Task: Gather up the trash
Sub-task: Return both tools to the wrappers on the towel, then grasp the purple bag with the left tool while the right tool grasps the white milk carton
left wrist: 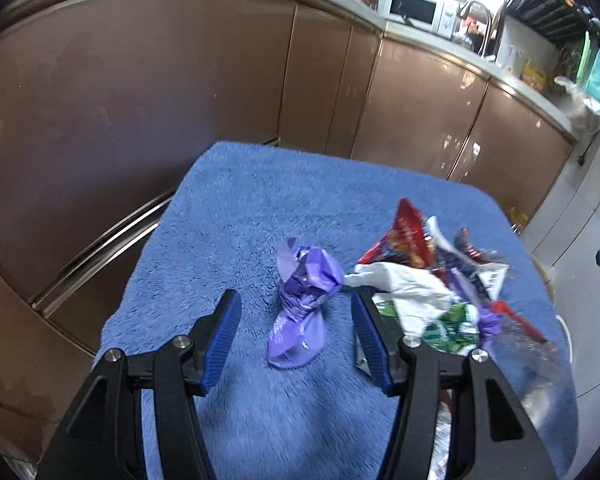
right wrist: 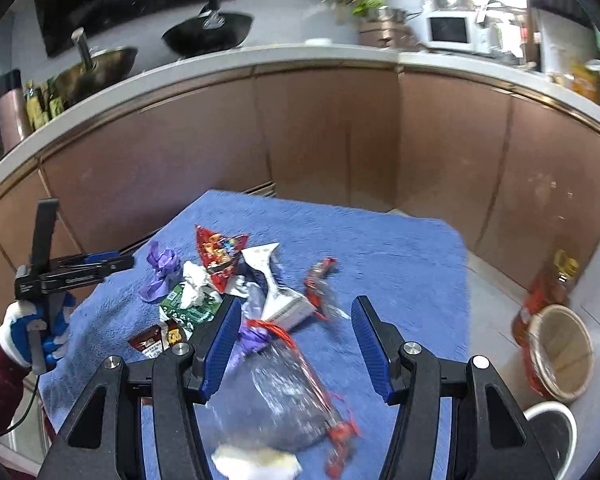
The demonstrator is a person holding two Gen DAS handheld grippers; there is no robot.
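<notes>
My left gripper (left wrist: 296, 320) has its jaws standing well apart with nothing gripped. A crumpled purple wrapper (left wrist: 305, 300) lies on the blue towel (left wrist: 228, 216) in line with the gap, beyond the fingertips and touching neither pad. Just to its right sits the main trash heap: a white tissue (left wrist: 408, 284), a red snack bag (left wrist: 408, 236) behind it, and a green-printed wrapper (left wrist: 456, 324) by the right finger. The picture is blurred there, so I cannot sort the smaller scraps.

My right gripper (right wrist: 296, 320) is likewise open and empty. In the gap between its fingers I see a clear plastic bag (right wrist: 284, 392) with red trim, lying flat on the towel (right wrist: 400, 248); the pads do not touch it. Past the tips lie a white carton (right wrist: 284, 304) and a small red wrapper (right wrist: 320, 284). Further left are the red bag (right wrist: 220, 256), the tissue (right wrist: 194, 284), the green wrapper (right wrist: 188, 308), a brown packet (right wrist: 156, 340) and the purple wrapper (right wrist: 160, 272).

In the right view, the left gripper (right wrist: 128, 262) reaches over the towel's left edge, held by a gloved hand (right wrist: 32, 332).

On the floor to the right stands a woven basket (right wrist: 560, 352), with a white bin (right wrist: 548, 428) in front. Brown cabinets (right wrist: 320, 128) run behind the towel.
</notes>
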